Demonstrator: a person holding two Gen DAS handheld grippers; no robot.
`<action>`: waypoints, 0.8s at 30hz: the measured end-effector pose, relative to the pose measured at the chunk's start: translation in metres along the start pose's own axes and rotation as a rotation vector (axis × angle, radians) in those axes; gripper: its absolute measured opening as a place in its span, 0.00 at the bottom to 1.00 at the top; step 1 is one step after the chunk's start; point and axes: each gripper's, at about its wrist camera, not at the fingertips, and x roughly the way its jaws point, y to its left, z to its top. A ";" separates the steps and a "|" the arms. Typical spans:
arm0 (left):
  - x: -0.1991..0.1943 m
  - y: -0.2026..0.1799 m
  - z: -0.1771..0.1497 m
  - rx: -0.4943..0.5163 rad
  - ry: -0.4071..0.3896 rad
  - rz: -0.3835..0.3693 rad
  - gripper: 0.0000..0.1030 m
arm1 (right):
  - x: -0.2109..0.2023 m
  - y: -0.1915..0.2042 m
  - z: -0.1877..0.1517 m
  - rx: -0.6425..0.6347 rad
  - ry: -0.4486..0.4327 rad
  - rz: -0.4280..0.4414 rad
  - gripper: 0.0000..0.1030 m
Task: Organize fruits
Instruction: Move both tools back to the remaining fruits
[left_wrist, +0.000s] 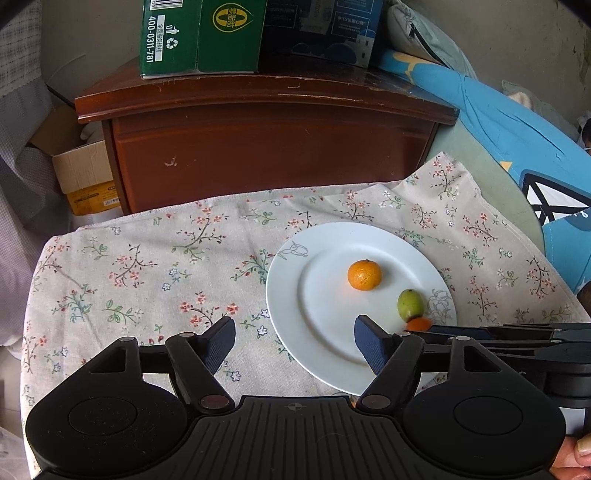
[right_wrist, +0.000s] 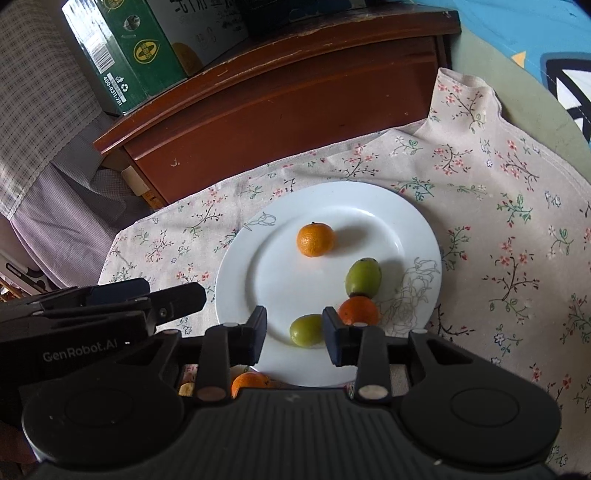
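A white plate (right_wrist: 255, 258) sits on a floral cloth (right_wrist: 498, 229). On it are a mandarin (right_wrist: 315, 240), a green fruit (right_wrist: 363, 277), a second mandarin (right_wrist: 358, 311) and another green fruit (right_wrist: 304, 329). My right gripper (right_wrist: 294, 317) is over the plate's near edge. The nearer green fruit lies between its jaws beside the right finger, with a gap on the left, so it is open. Another mandarin (right_wrist: 249, 382) shows below that gripper, off the plate. My left gripper (left_wrist: 293, 328) stands open and empty at the plate's (left_wrist: 284, 284) left edge, near the mandarin (left_wrist: 364, 275) and green fruit (left_wrist: 410, 304).
A dark wooden cabinet (left_wrist: 273, 155) stands right behind the cloth, with a green carton (left_wrist: 199, 37) and a dark box (left_wrist: 321, 26) on top. A cardboard box (left_wrist: 85, 177) is on the left, and blue bedding (left_wrist: 517, 129) is on the right.
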 end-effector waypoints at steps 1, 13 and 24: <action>-0.001 0.002 -0.001 -0.002 0.003 0.005 0.70 | 0.000 0.001 -0.001 -0.004 0.003 0.002 0.34; -0.031 0.044 -0.011 -0.098 0.013 0.074 0.70 | -0.003 0.007 -0.008 -0.041 0.027 0.019 0.34; -0.049 0.064 -0.033 -0.133 0.060 0.103 0.70 | -0.008 0.013 -0.018 -0.072 0.048 0.018 0.34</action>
